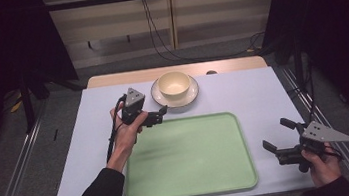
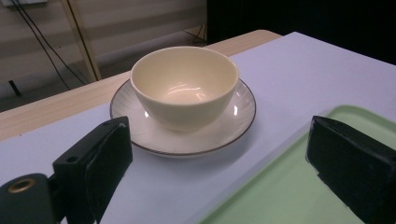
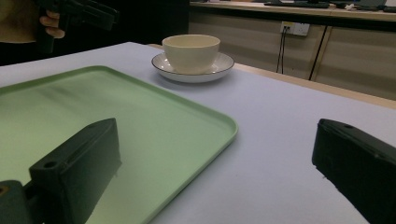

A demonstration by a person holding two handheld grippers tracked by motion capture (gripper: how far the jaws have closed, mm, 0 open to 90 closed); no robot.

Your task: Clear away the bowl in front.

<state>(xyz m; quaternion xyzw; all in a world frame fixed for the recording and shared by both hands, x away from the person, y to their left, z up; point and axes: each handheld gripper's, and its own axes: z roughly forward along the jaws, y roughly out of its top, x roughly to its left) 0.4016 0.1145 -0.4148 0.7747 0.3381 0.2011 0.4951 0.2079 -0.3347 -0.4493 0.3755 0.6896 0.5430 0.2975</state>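
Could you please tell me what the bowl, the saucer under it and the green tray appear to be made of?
The bowl looks like glazed cream ceramic: sharp glossy highlights inside. The saucer seems glazed ceramic too, white with a thin dark rim line. The tray is probably matte plastic: uniform pale green, soft sheen, moulded raised edge.

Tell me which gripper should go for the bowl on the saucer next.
Left. The left gripper hovers just short of the bowl on its saucer, jaws open toward it. The right gripper sits far off, beyond the green tray.
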